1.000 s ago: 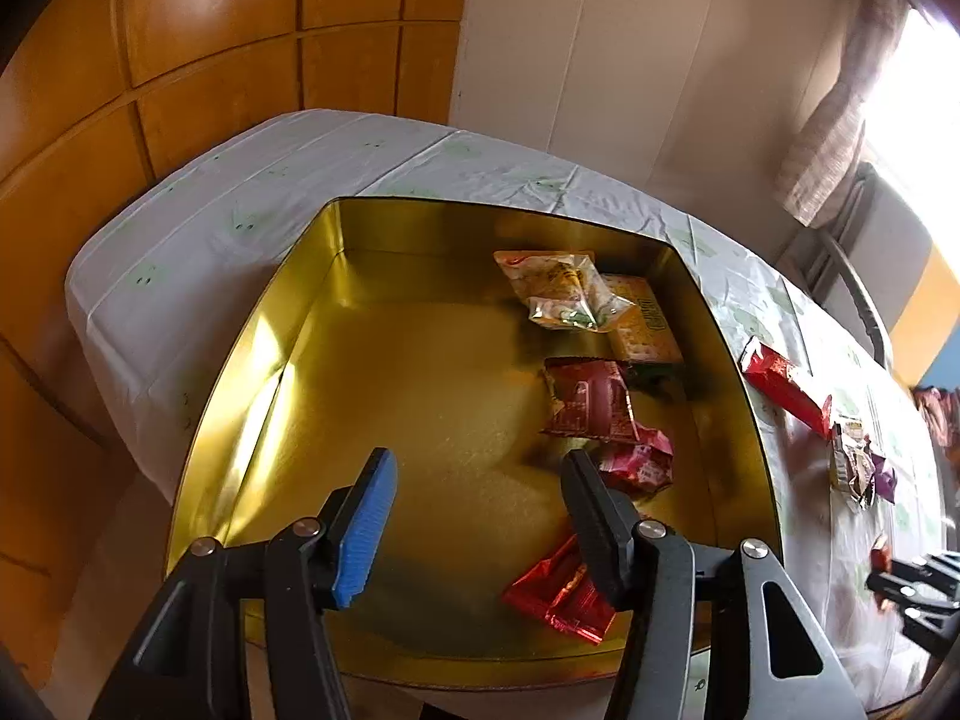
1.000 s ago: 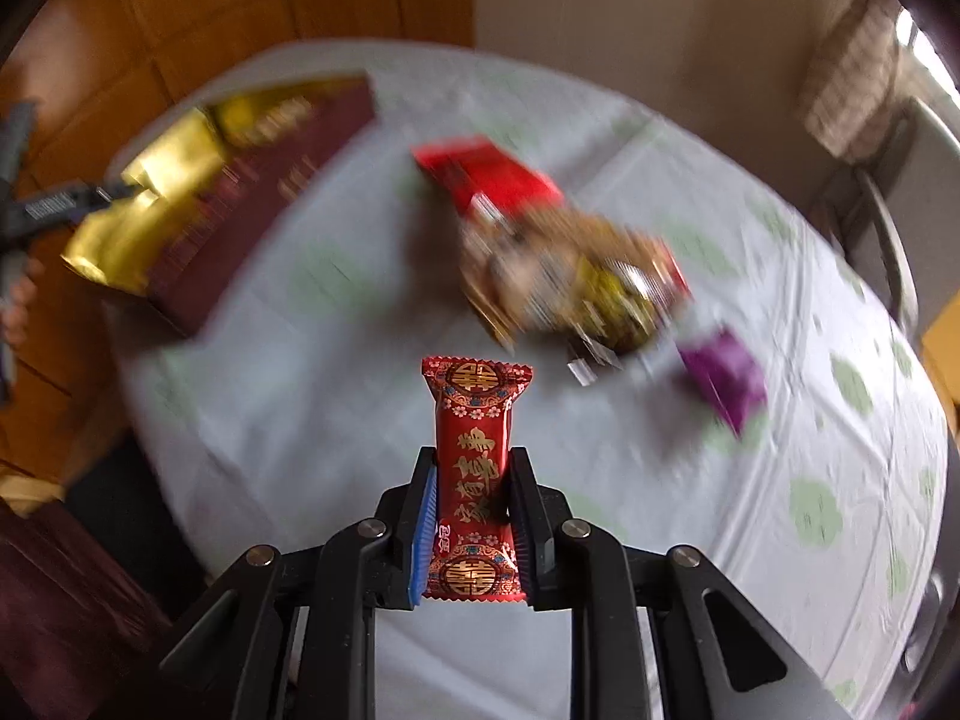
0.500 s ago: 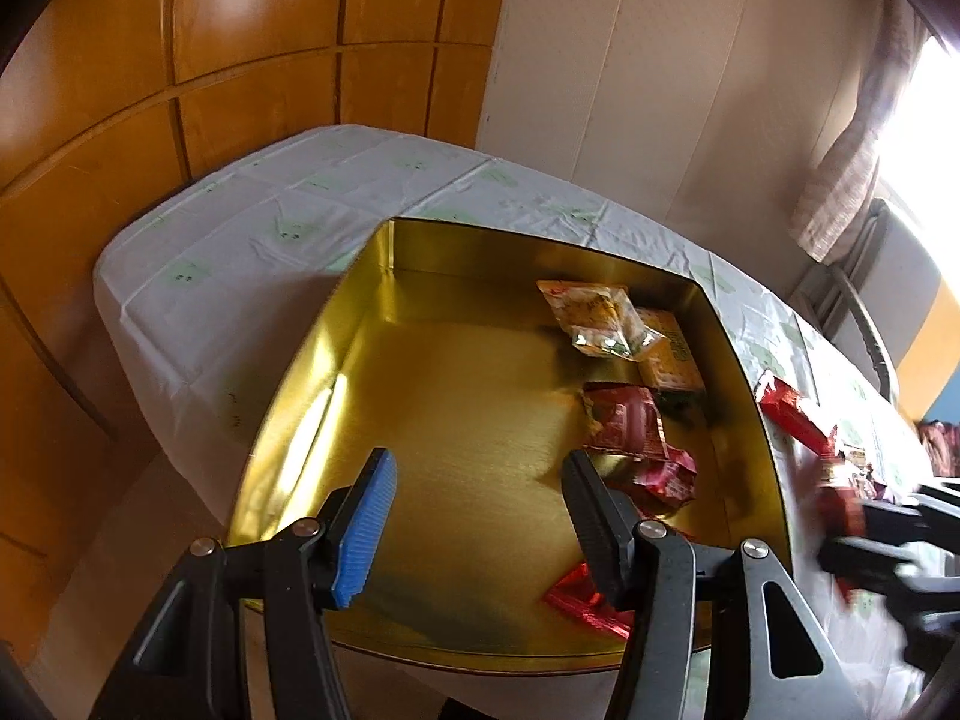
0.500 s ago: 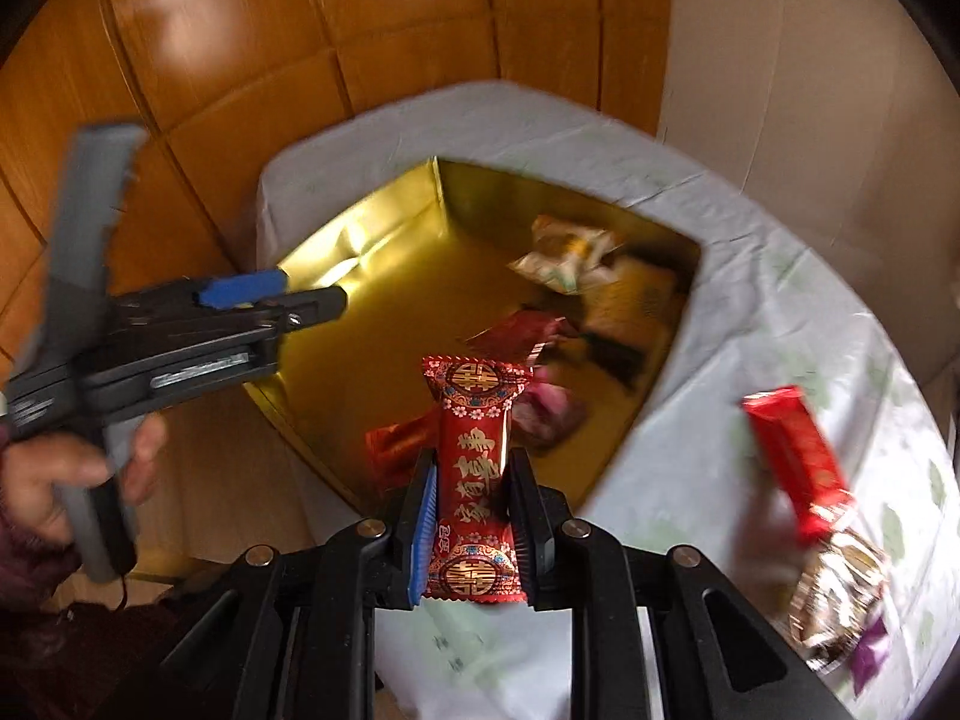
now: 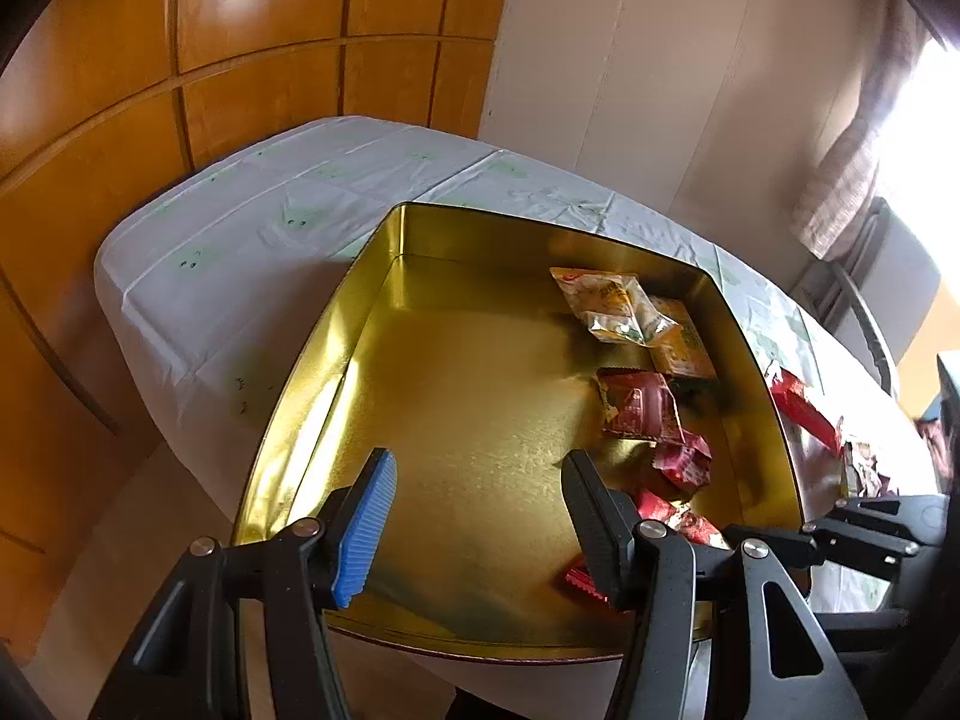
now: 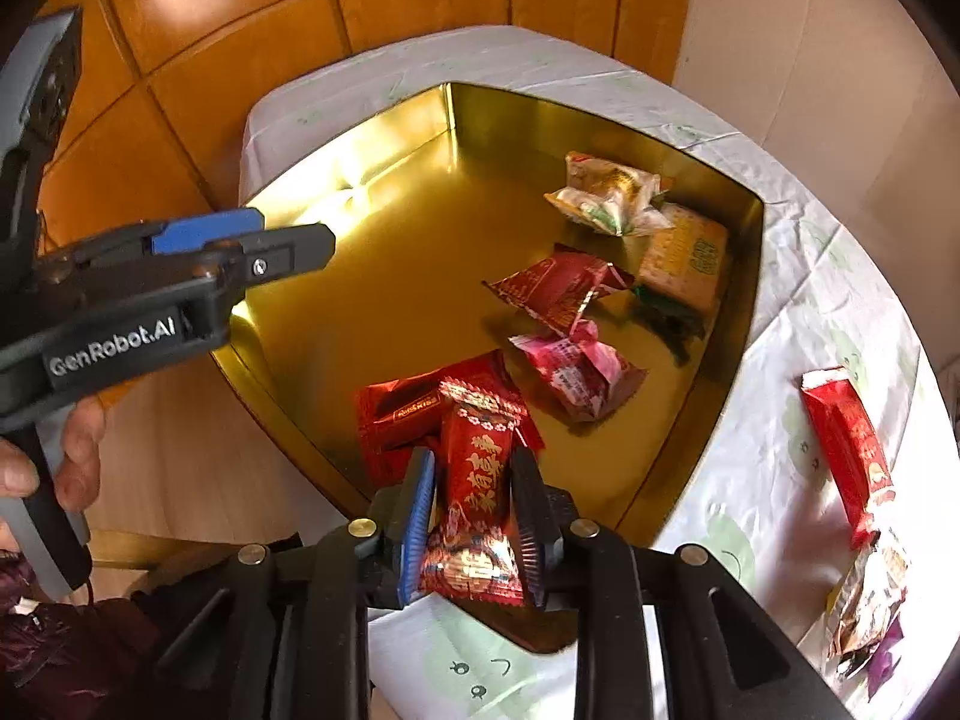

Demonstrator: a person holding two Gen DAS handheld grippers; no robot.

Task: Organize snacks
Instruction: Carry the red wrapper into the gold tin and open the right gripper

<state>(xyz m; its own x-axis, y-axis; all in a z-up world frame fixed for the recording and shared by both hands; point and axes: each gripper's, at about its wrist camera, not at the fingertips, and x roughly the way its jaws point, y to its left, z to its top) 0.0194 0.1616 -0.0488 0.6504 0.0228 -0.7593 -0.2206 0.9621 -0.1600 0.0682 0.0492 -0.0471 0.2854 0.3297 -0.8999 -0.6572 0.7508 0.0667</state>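
A gold tin (image 5: 336,354) stands on the white tablecloth and holds several snack packets along its right side. My right gripper (image 6: 477,480) is shut on a red snack bar (image 6: 480,480) and holds it over the tin's near right corner, above a red packet (image 6: 399,414). My left gripper (image 5: 480,492) is open and empty over the tin's near edge; it shows in the right wrist view (image 6: 240,246) at the left. In the left wrist view, the right gripper (image 5: 864,528) reaches in from the right.
Loose on the cloth right of the tin (image 6: 744,324) lie a long red packet (image 6: 846,450) and a small heap of wrappers (image 6: 864,606). Wooden wall panels (image 5: 180,60) are behind the table. A chair (image 5: 864,312) stands at the far right.
My right gripper has carried the red snack bar from above the loose pile over to the tin and lowered it above the tin's near corner. My left gripper has drawn back a little.
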